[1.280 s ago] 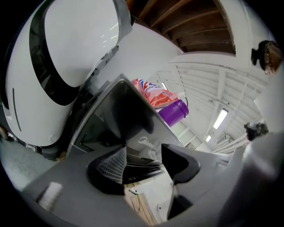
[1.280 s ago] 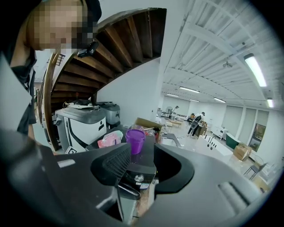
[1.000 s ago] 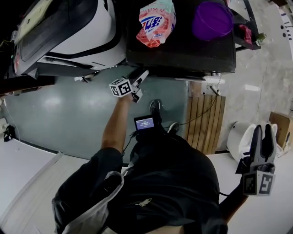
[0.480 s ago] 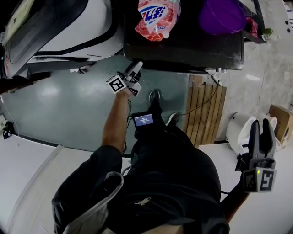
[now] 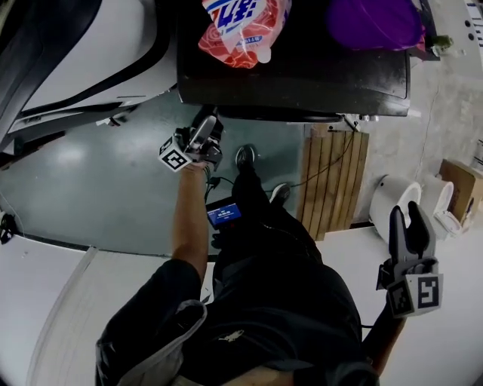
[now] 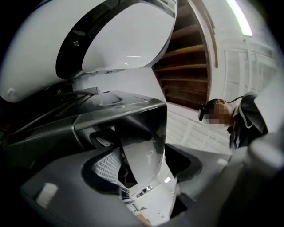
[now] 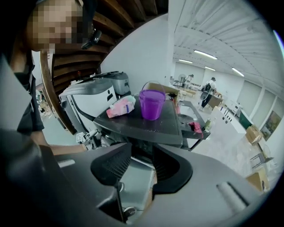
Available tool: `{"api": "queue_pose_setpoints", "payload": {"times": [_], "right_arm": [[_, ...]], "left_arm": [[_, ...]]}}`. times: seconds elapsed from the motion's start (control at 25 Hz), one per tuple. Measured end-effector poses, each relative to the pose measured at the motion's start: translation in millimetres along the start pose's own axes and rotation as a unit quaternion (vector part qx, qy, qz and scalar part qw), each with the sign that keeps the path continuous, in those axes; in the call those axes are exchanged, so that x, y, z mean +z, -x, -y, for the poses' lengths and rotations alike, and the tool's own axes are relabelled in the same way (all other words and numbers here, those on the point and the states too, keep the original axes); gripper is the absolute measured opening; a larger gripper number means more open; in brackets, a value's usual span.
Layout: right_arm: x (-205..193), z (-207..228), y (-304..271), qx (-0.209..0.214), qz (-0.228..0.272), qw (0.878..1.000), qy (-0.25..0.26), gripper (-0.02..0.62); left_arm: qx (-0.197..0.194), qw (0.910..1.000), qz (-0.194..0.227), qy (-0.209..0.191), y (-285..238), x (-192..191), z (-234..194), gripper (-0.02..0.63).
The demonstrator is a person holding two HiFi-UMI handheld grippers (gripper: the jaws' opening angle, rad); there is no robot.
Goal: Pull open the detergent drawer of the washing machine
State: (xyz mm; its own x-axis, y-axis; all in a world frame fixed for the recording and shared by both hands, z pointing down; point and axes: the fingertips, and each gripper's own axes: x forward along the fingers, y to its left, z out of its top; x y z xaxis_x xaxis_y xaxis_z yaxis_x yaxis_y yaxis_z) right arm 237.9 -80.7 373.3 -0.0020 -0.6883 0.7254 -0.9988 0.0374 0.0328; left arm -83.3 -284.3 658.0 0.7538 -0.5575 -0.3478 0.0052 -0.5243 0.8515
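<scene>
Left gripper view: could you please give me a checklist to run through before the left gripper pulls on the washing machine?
1. Left gripper at the front edge of the washing machine: ok.
2. A grey panel stands between its jaws: ok.
3. Jaws closed on the panel: not ok, they are apart.
4. The panel is the drawer front: cannot tell.
5. Right gripper open, empty and held away from the machine: ok.
6. Detergent bag and bucket on top, away from the left gripper: ok.
</scene>
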Motion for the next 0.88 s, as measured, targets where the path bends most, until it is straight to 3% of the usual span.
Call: {"api": "queue_pose_setpoints", "payload": {"times": [0.2,0.36,0.6,0.76,0.88], "right_arm": [[-31,-20,-28,0.039,-0.043,0.998,0.002,0.146],[-39,-19,-34,0.044,-0.052,0.998,-0.003,0.146],[-55,-8,-38,0.037,-0.069,0.997,-0.01,0.146],[-54,-4,-45,0.039,-0.066,0.997,-0.008,0.146],[-54,-4,-48,0.046,-0.068,0.997,-0.002,0.146]], "left_arm": [[0.056,0.9971,0.052,0.002,-7,1,0,0.361],[0.033,0.9951,0.086,0.035,-6,1,5,0.337],[0.029,0.9971,0.068,0.02,-1,1,3,0.336],[0.019,0.9964,0.077,0.028,0,0,2,0.336],[0.034,0.9965,0.075,0.01,-2,1,-1,0.334]]}}
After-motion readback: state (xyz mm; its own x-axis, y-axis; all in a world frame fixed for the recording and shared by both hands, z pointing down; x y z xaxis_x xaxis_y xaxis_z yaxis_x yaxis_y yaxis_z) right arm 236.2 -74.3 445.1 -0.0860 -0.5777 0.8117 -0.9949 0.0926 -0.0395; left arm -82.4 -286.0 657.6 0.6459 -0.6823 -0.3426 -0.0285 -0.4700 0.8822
